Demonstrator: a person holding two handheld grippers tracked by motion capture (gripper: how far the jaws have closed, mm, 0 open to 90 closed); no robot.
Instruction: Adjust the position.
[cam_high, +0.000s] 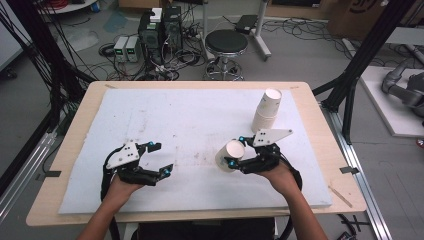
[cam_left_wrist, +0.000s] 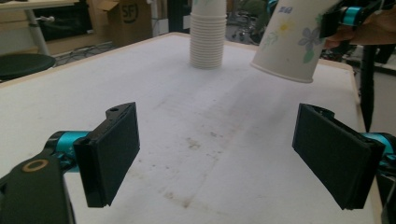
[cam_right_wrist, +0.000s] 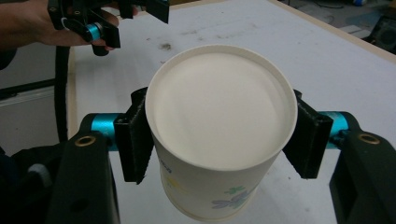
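A white paper cup with a flower print hangs tilted above the white board, with my right gripper shut on its sides. In the right gripper view the cup sits between both black pads, its round white end facing the camera. My left gripper stands open over the board at the front left, nothing between its fingers. In the left gripper view its gripper has wide-apart pads, and the held cup hangs up at the right. A stack of cups stands at the back right.
The white board lies on a wooden table, stained near the middle. The cup stack rises ahead of the left gripper. Beyond the table's far edge stand a black stool, computer boxes and cables on the floor.
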